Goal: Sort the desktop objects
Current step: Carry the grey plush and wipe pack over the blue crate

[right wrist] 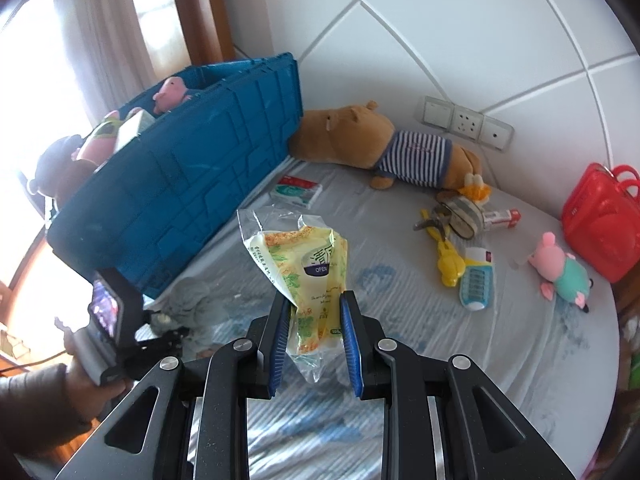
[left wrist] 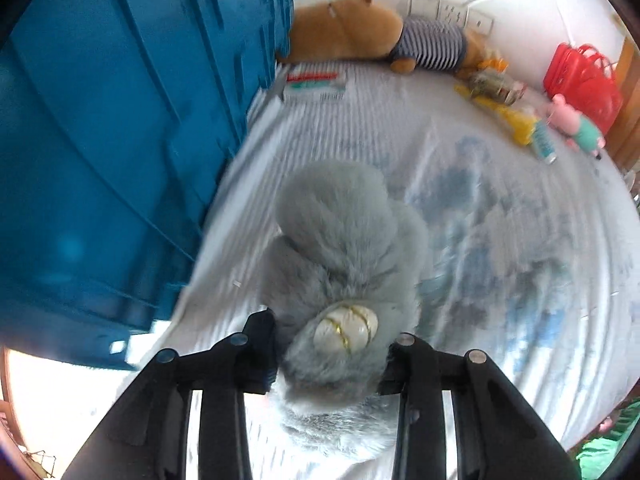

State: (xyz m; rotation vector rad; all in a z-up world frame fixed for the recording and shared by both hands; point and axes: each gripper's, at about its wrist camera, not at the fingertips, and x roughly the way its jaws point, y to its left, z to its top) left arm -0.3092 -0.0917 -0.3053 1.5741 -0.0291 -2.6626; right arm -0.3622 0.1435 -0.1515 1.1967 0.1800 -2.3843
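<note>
My left gripper [left wrist: 330, 354] is shut on a grey fluffy plush toy [left wrist: 344, 248] and holds it just above the striped cloth, right beside the blue crate [left wrist: 120, 140]. My right gripper [right wrist: 316, 340] is shut on a yellow-green tissue pack [right wrist: 308, 268] in clear wrap and holds it above the cloth. The blue crate [right wrist: 180, 184] holds a pink pig plush [right wrist: 172, 94] and other soft toys. The left gripper's body [right wrist: 116, 320] shows at the lower left of the right wrist view.
On the cloth lie a brown bear plush in a striped shirt [right wrist: 384, 144], a tissue packet [right wrist: 298, 192], keys and a tape roll [right wrist: 456, 216], a yellow toy [right wrist: 450, 266], a blue-white device [right wrist: 476, 280], a pink pig plush [right wrist: 560, 268] and a red basket [right wrist: 604, 220].
</note>
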